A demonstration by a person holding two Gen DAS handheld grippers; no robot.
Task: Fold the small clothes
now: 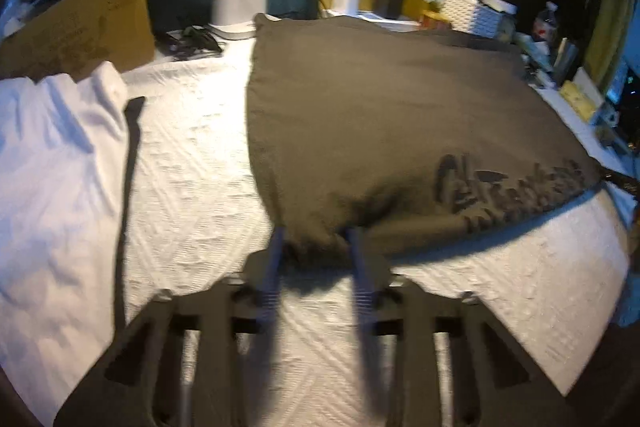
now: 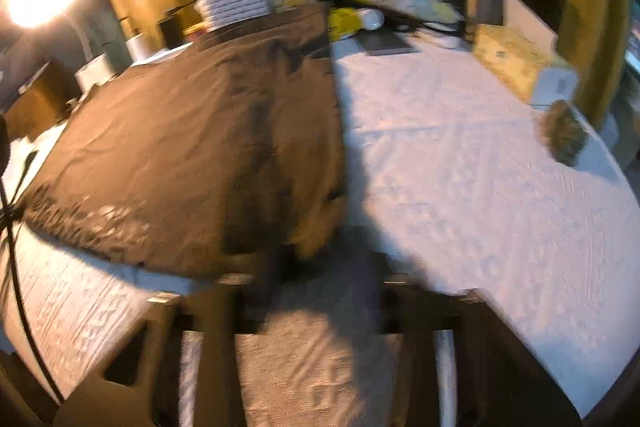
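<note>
Right wrist blurred, gripper [image 2: 316,255] fingertips indistinct

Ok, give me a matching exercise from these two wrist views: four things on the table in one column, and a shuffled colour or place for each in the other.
Things:
1. T-shirt
2. Cardboard box
3. White cloth
4. Brush

Descriptions:
A. crumpled at the table's left side
B. dark brown, spread flat, printed lettering near its front edge
C. bristly, near the table's right edge
D. tan, standing behind the crumpled white cloth

Pairs: 1-B, 2-D, 3-A, 4-C
</note>
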